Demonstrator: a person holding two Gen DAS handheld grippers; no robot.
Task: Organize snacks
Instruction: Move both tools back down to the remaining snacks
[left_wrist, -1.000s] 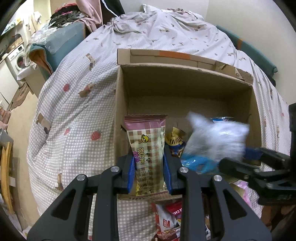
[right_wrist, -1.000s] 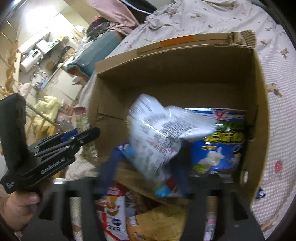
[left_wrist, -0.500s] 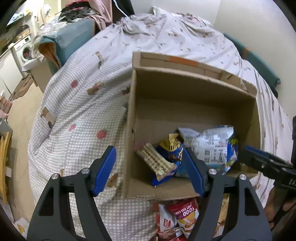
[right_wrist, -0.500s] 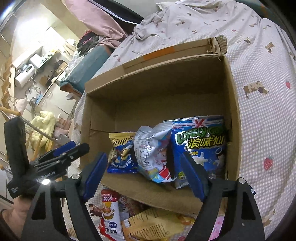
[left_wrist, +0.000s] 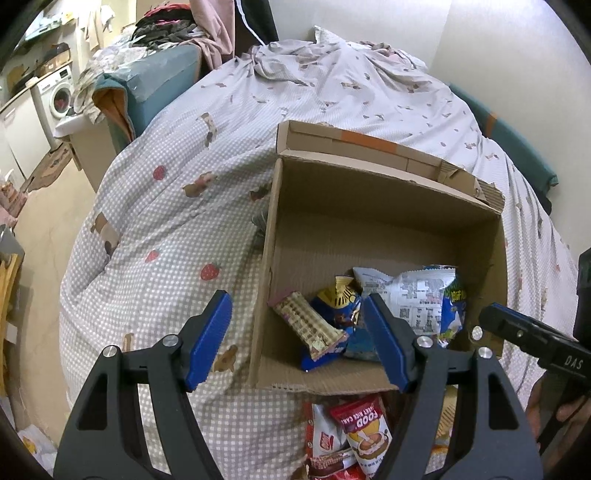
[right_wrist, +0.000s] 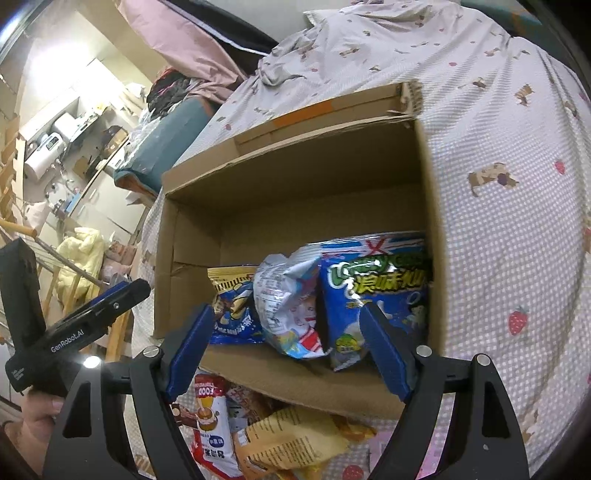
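Observation:
An open cardboard box (left_wrist: 384, 206) (right_wrist: 295, 192) lies on the bed. Inside are a pink checked wafer pack (left_wrist: 308, 325), a blue and gold bag (left_wrist: 341, 306) (right_wrist: 232, 295), a white crumpled bag (left_wrist: 406, 295) (right_wrist: 288, 295) and a blue and green bag (right_wrist: 373, 295). My left gripper (left_wrist: 299, 334) is open and empty, above the box's near left corner. My right gripper (right_wrist: 286, 341) is open and empty, above the box's near wall. More loose snack packs (left_wrist: 354, 435) (right_wrist: 258, 435) lie on the bed in front of the box.
The bed has a checked quilt (left_wrist: 166, 229) with strawberry prints. A teal chair (left_wrist: 155, 85) piled with clothes stands to the left, and a washing machine (left_wrist: 55, 96) beyond it. A wall runs along the bed's right side.
Both grippers opened and dropped their packs into the box: the wafer pack from the left, the white bag from the right. Both then drew back and up from the box.

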